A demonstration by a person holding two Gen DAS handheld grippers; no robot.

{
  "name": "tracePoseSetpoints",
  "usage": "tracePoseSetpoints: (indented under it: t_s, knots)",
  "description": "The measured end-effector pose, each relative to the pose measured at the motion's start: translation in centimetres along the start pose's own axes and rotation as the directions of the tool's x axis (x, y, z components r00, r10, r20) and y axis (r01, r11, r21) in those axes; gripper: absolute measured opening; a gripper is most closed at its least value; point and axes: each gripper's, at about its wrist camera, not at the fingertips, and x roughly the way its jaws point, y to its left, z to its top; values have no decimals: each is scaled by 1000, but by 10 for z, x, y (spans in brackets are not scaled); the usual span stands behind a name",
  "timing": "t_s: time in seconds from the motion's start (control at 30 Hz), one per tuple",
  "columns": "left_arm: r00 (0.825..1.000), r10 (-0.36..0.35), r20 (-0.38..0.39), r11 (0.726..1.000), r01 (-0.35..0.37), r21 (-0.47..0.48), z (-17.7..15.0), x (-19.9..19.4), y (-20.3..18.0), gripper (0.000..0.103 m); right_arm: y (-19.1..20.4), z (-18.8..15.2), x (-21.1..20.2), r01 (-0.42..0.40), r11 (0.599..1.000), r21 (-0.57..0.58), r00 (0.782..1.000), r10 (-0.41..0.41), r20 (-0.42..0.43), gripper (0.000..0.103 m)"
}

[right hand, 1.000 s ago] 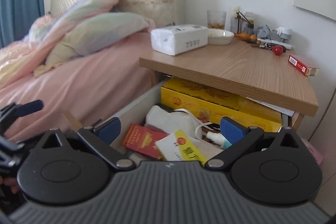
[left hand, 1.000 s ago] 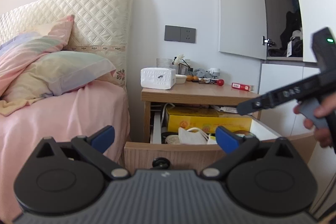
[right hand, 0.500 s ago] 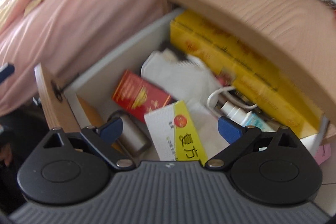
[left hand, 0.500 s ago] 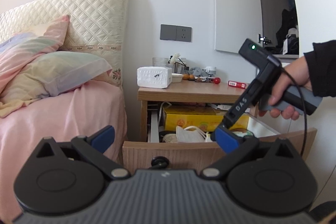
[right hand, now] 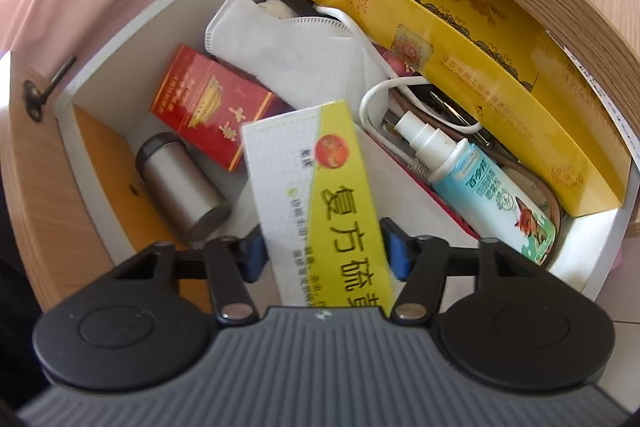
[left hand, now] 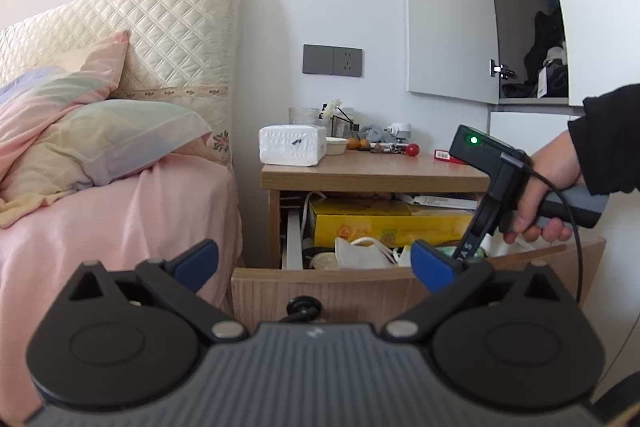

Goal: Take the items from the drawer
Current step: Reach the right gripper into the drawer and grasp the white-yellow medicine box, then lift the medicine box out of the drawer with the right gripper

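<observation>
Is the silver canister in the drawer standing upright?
No, the silver canister lies on its side beside the red pack.

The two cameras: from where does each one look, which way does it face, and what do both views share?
Left wrist: on the left gripper, held low before the nightstand, facing the open drawer's front; shows its open blue fingers and the person's hand on the right gripper.
Right wrist: on the right gripper, inside the drawer, facing down; its fingers sit against both sides of the white-and-yellow box.
Shared: drawer, yellow box, face mask.
</observation>
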Motion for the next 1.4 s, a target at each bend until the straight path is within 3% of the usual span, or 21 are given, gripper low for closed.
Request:
tracePoseSetpoints:
  t_s: [0.27, 0.53, 0.6, 0.8, 0.87, 1.27, 1.4]
  knots:
    - [1000, -1, 5, 1000, 1, 15, -1, -1, -3, 103, 9, -9, -45, 110, 992, -59, 990, -104, 100, 56]
    - [1000, -12, 8, 1000, 12, 22, 0, -3, -6, 103, 25, -3, -88, 207, 974, -96, 960, -183, 213, 56]
    - [1000, -16, 9, 1000, 16, 25, 0, -4, -8, 103, 29, 4, -101, 243, 965, -94, 941, -211, 265, 56]
    - [1000, -20, 11, 1000, 20, 21, -1, -5, -8, 103, 3, 43, -125, 312, 950, 24, 852, -290, 437, 56]
    - [1000, -20, 11, 1000, 19, 21, -1, -5, -8, 103, -14, 56, -125, 308, 949, 74, 837, -307, 452, 56]
    - [1000, -3, 2, 1000, 3, 23, -1, -2, -4, 103, -85, 88, -94, 279, 941, 190, 830, -336, 445, 55]
    - [1000, 1, 1, 1000, -1, 27, -1, -1, -4, 103, -99, 93, -77, 261, 944, 202, 841, -325, 433, 55]
